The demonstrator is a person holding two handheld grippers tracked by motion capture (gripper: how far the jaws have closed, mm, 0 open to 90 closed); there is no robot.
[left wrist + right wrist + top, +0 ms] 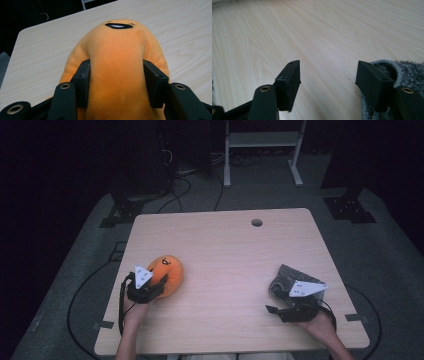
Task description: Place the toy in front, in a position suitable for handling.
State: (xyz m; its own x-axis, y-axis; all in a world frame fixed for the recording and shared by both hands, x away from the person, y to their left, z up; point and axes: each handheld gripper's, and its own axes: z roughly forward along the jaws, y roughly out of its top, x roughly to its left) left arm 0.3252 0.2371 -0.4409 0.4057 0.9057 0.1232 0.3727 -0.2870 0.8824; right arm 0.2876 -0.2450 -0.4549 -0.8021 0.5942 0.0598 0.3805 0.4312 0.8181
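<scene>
Two hand-held grippers work a pale wooden table (230,265) whose round cable hole (257,222) sits near the far edge. Well to the near left of that hole, the left gripper (161,281) is clamped on an orange plush toy (168,270) with a stitched face; the toy lies on the tabletop close to the left edge. In the left gripper view both black pads press into the toy's (117,65) soft sides and dent the fabric, with the stitched mouth at the far end, pointing away from the hand. Near and right of the hole, the right gripper (272,302) rests low with its jaws spread apart and bare wood between them. A grey fuzzy cloth item (286,276) lies just beside it; in the right gripper view that grey item (409,72) sits against the outer side of one jaw, not between the two.
</scene>
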